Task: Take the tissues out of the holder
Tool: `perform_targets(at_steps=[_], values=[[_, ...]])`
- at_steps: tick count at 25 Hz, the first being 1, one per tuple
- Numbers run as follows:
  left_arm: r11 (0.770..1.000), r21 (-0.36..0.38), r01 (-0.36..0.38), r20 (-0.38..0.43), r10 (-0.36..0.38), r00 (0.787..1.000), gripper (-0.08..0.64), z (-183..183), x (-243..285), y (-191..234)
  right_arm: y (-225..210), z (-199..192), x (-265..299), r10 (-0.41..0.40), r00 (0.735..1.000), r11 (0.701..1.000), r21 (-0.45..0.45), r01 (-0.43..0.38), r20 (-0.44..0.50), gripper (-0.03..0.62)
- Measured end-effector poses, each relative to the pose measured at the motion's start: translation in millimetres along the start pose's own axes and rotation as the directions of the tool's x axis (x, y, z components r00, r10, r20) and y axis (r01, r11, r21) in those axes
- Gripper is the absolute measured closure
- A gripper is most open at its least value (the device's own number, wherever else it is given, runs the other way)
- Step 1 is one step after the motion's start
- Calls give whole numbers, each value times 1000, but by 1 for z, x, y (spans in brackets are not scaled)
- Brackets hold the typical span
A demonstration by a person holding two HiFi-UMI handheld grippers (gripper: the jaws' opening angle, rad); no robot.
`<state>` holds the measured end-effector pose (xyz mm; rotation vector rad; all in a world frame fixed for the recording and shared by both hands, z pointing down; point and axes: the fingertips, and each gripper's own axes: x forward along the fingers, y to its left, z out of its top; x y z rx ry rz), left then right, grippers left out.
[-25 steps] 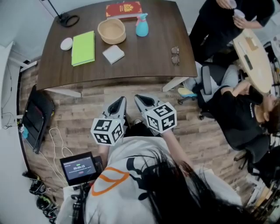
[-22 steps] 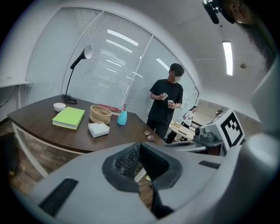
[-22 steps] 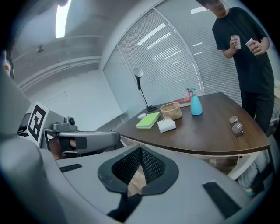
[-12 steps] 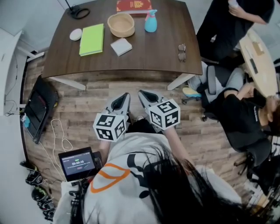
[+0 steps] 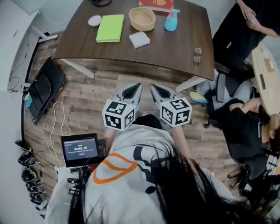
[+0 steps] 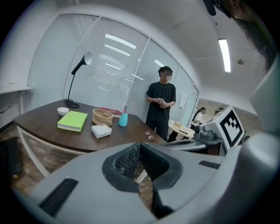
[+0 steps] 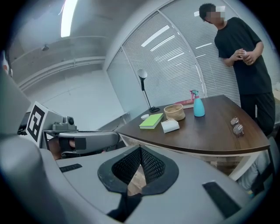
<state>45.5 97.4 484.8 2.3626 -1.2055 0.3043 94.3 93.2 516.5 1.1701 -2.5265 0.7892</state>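
Observation:
A white square tissue pack (image 5: pixel 139 39) lies on the dark wooden table (image 5: pixel 175 48), between a green book (image 5: pixel 110 28) and a woven bowl (image 5: pixel 142 19). It also shows in the left gripper view as the tissue pack (image 6: pixel 101 131) and in the right gripper view as the tissue pack (image 7: pixel 170 126). My left gripper (image 5: pixel 134 87) and right gripper (image 5: pixel 154 89) hang side by side over the wooden floor, well short of the table. Both point toward it. The left gripper (image 6: pixel 139 146) and the right gripper (image 7: pixel 140 149) each have their jaws closed tip to tip with nothing between them.
A blue spray bottle (image 5: pixel 171 20), glasses (image 5: pixel 197 55), a red book (image 5: pixel 156 3) and a small white dish (image 5: pixel 94 20) also sit on the table. A person in black (image 6: pixel 160 105) stands at its right end; another sits by a chair (image 5: pixel 221 89). A screen (image 5: pixel 80 148) and cables (image 5: pixel 57 127) are at lower left.
The head view has swung, so the table now sits higher and further right in the frame. Both grippers stay side by side and shut.

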Motion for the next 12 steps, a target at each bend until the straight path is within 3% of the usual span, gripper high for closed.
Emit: perform_targets(at_steps=[12], values=[[1000, -5, -20, 4, 20, 1000, 560, -5, -6, 8, 2, -3, 4, 12, 1000, 1000, 19, -12, 9, 581]])
